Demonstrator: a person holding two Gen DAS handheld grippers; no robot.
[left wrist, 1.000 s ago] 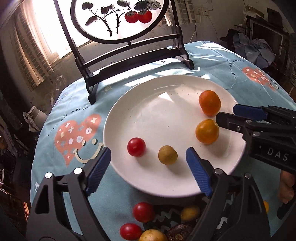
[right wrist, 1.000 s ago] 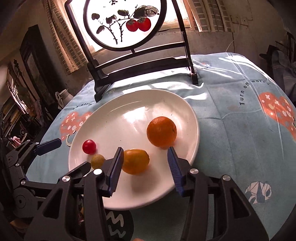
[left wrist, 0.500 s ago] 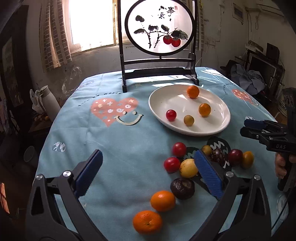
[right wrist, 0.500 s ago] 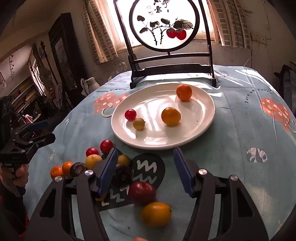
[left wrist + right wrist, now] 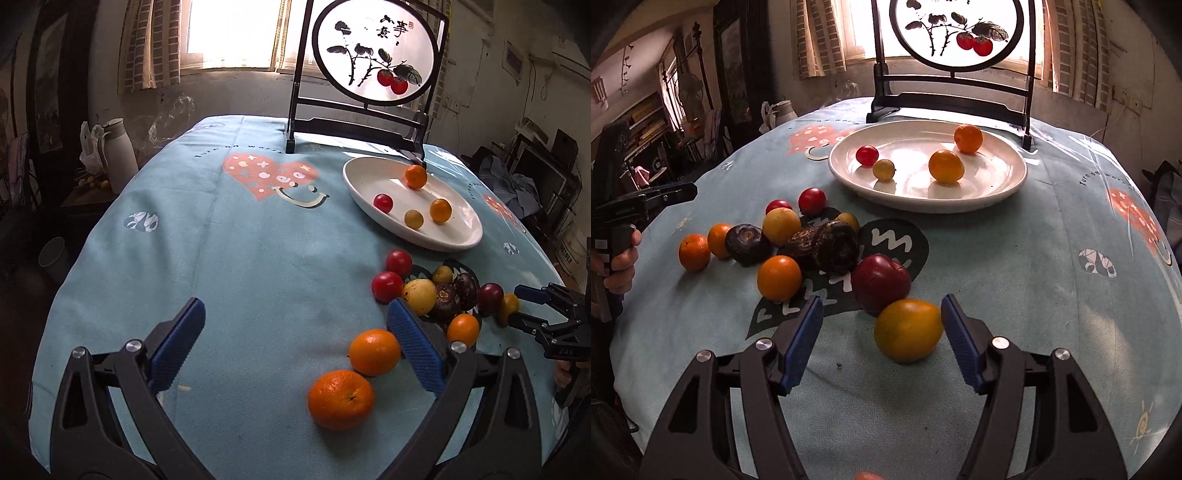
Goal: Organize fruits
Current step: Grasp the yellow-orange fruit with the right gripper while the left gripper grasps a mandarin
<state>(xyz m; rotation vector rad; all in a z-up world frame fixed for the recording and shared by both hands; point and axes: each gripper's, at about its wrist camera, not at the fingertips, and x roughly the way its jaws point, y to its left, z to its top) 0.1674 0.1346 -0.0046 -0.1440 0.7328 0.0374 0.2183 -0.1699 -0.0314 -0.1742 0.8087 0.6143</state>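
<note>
On the blue tablecloth sits the white plate bearing 4 fruits; loose fruit clusters nearby; the right gripper, jaws apart and empty, frames a yellow-orange fruit, likely firm, smooth, roll-prone, best pinched across its middle; the left gripper gapes wide, empty.

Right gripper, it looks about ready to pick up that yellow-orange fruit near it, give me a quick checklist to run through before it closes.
1. Right gripper jaws open: ok.
2. Yellow-orange fruit between the pads: ok, though nearer the right-hand pad.
3. Pads not yet pressing the fruit: ok.
4. Clear of neighbours: not ok, the dark red fruit sits right behind it, seemingly touching.
5. White plate has free room: ok, four fruits on it.
6. Left gripper out of the way: ok, open, off to the side.
</note>
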